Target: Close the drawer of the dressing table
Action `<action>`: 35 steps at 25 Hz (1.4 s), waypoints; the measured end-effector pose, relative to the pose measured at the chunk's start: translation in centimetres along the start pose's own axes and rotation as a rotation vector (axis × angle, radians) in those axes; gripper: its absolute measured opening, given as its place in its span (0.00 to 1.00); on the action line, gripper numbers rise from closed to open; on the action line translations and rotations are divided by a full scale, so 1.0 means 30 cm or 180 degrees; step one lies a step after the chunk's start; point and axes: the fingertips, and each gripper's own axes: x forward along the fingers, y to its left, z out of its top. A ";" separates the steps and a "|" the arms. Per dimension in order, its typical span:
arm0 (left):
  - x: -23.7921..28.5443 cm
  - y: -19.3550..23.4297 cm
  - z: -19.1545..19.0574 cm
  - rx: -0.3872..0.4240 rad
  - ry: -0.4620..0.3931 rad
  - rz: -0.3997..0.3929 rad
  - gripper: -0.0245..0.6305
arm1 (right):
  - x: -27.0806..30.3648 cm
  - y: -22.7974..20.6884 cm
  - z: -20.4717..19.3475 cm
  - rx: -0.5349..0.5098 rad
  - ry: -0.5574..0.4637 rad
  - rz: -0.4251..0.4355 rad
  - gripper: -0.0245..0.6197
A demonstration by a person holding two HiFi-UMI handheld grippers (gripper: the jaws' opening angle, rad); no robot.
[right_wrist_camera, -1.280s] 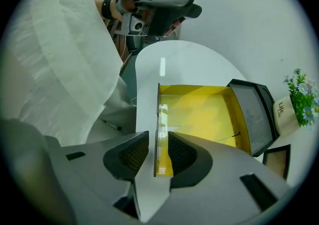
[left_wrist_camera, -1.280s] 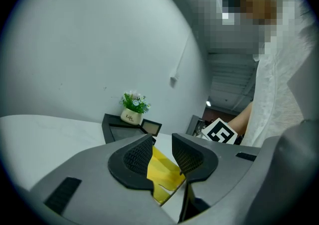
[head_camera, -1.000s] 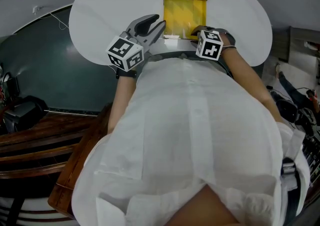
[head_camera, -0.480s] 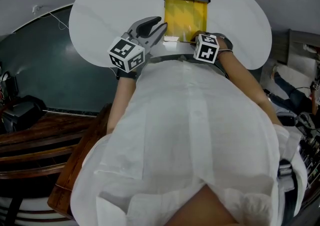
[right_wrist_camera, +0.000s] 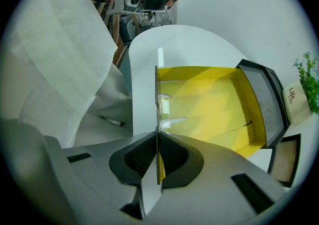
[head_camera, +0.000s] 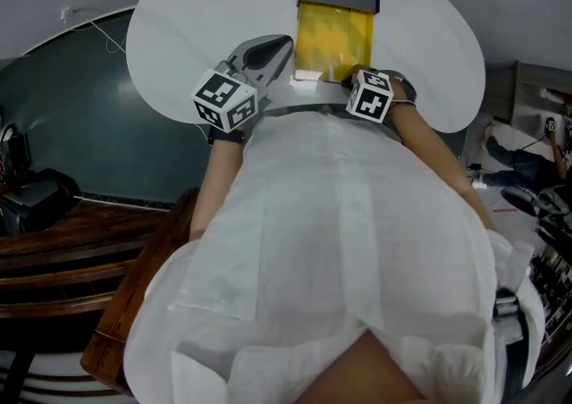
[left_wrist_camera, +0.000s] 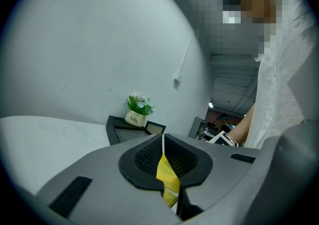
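You are leaning over the white dressing table [head_camera: 197, 27], your white shirt [head_camera: 340, 241] filling the lower half of the head view. The drawer [head_camera: 332, 36] is pulled open in the middle of the tabletop's near edge, and its yellow lining is visible. Your right gripper [right_wrist_camera: 157, 137] points steeply down at the drawer's near side. Its jaws are closing, down to a narrow slit, with the thin front panel [right_wrist_camera: 157, 94] standing on edge between the pads and pressed from both sides. Your left gripper [left_wrist_camera: 163, 142] lies roughly level over the tabletop, just beside the drawer's left edge. Its jaws are drawn together and grip nothing, and a sliver of yellow shows through the gap below the pads. At the back of the table, beyond the drawer, a small potted plant [left_wrist_camera: 138, 109] sits on a dark box [left_wrist_camera: 117, 129].
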 end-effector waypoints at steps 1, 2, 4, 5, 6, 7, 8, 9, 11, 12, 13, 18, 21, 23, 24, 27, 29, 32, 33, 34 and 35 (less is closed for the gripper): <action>-0.001 0.001 0.003 -0.0002 -0.0011 0.0017 0.08 | -0.001 -0.003 0.001 -0.0004 0.0004 -0.0014 0.08; -0.004 0.002 0.005 -0.0006 -0.0018 0.0032 0.08 | -0.003 -0.006 0.003 -0.0007 0.0001 -0.0028 0.08; -0.007 0.003 0.005 -0.0019 -0.0022 0.0053 0.08 | -0.011 -0.006 0.011 0.0003 -0.0014 -0.0026 0.08; -0.008 0.004 0.003 -0.0023 -0.0020 0.0061 0.08 | -0.013 -0.006 0.010 0.0011 -0.0014 -0.0021 0.08; -0.008 0.005 0.001 -0.0025 -0.0016 0.0068 0.08 | -0.013 -0.007 0.008 0.0022 -0.0011 -0.0018 0.08; -0.008 0.005 0.000 -0.0025 -0.0012 0.0075 0.08 | -0.013 -0.008 0.006 0.0035 -0.0008 -0.0017 0.07; -0.008 0.006 0.000 -0.0025 -0.0011 0.0081 0.08 | -0.013 -0.009 0.004 0.0051 -0.0004 -0.0018 0.08; -0.009 0.007 0.001 -0.0025 -0.0012 0.0088 0.08 | -0.013 -0.011 0.001 0.0068 0.0005 -0.0025 0.08; -0.013 0.008 0.004 -0.0028 -0.0022 0.0101 0.08 | -0.018 -0.020 -0.003 0.0090 0.0026 -0.0063 0.08; -0.015 0.008 0.005 -0.0030 -0.0027 0.0105 0.08 | -0.021 -0.026 -0.004 0.0095 0.0035 -0.0084 0.08; -0.016 0.009 0.006 -0.0032 -0.0030 0.0107 0.08 | -0.024 -0.034 -0.006 0.0096 0.0042 -0.0101 0.08; -0.019 0.008 0.005 -0.0035 -0.0036 0.0119 0.08 | -0.037 -0.060 0.002 0.0122 0.0023 -0.0151 0.08; -0.023 0.005 0.011 -0.0037 -0.0055 0.0120 0.08 | -0.043 -0.072 0.000 0.0138 0.0033 -0.0184 0.08; -0.026 0.004 0.012 -0.0035 -0.0055 0.0127 0.08 | -0.048 -0.080 0.001 0.0140 0.0030 -0.0209 0.08; -0.027 0.003 0.012 -0.0034 -0.0054 0.0133 0.08 | -0.051 -0.088 0.003 0.0146 0.0017 -0.0237 0.08; -0.032 0.002 0.012 -0.0030 -0.0056 0.0149 0.08 | -0.062 -0.122 0.003 0.0185 0.0006 -0.0356 0.08; -0.035 0.001 0.012 -0.0029 -0.0055 0.0152 0.08 | -0.077 -0.155 0.010 0.0216 -0.0005 -0.0447 0.08; -0.036 -0.003 0.011 -0.0024 -0.0058 0.0159 0.08 | -0.092 -0.198 0.016 0.0218 -0.0009 -0.0522 0.08; -0.037 -0.004 0.012 -0.0022 -0.0060 0.0164 0.08 | -0.093 -0.206 0.016 0.0208 -0.0005 -0.0534 0.08; -0.039 -0.005 0.012 -0.0020 -0.0062 0.0169 0.08 | -0.093 -0.212 0.016 0.0202 -0.0007 -0.0548 0.08; -0.042 -0.006 0.012 -0.0020 -0.0063 0.0173 0.08 | -0.094 -0.215 0.016 0.0201 -0.0008 -0.0562 0.08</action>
